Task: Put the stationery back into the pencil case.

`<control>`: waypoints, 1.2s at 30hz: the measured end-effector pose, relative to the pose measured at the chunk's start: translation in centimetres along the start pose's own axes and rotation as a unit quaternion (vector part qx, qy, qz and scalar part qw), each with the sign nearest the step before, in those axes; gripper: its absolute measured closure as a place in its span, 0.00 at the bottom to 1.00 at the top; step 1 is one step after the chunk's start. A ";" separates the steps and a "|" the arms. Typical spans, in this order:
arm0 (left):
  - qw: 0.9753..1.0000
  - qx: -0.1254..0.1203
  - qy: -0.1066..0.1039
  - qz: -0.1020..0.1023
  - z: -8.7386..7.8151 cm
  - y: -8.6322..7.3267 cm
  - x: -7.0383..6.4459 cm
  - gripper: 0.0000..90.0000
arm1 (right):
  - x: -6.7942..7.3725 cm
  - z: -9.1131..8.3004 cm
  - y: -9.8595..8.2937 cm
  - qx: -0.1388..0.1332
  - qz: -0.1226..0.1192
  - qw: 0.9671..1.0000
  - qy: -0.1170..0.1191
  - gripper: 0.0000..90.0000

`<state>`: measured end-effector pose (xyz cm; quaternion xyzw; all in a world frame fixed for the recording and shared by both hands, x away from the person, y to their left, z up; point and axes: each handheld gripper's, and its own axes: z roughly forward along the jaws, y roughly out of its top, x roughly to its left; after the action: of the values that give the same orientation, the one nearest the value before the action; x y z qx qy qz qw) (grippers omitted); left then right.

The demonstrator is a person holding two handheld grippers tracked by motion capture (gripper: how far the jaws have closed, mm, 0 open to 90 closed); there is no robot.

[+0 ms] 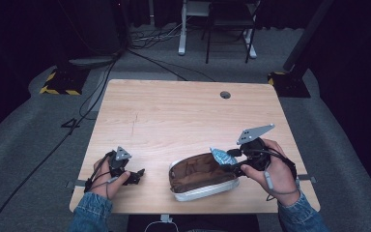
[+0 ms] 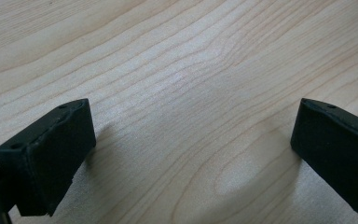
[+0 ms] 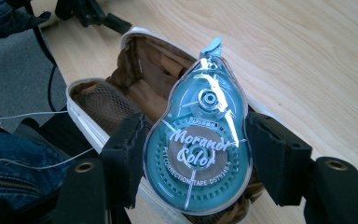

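Wooden table [image 1: 174,111], right gripper [image 3: 196,154] clamping correction tape [image 3: 198,144] (teal)

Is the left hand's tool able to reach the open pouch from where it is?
Probably yes. The left tool sits open on the table, with bare wood between it and the pouch. The right tool holds the correction tape at the pouch's far end.

Pencil case [image 1: 200,178] mouth open, unobstructed; table [image 1: 183,111] beyond bare; left claw [image 1: 137,175] well apart, sideways.

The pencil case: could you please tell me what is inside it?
The pencil case shows brown lining and a mesh pocket. The correction tape, clamped by the right tongs, covers its near end.
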<state>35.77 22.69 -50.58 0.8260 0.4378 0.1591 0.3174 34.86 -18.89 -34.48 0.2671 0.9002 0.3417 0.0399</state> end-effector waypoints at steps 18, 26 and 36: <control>1.000 0.000 0.000 0.000 0.0 0.0 0.0 0.00 | 1.9 4.0 0.4 0.053 -0.043 0.996 0.049 0.44; 1.000 0.000 0.000 0.000 0.0 0.0 0.0 0.00 | 1.9 5.2 0.4 0.065 -0.042 0.995 0.061 0.44; 1.000 0.000 0.000 0.000 0.0 0.0 0.0 0.00 | 1.8 6.1 0.3 0.065 -0.042 0.995 0.067 0.44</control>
<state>35.78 22.68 -50.58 0.8262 0.4377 0.1587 0.3172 35.04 -14.15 -38.79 0.2075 0.9316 0.2977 -0.0232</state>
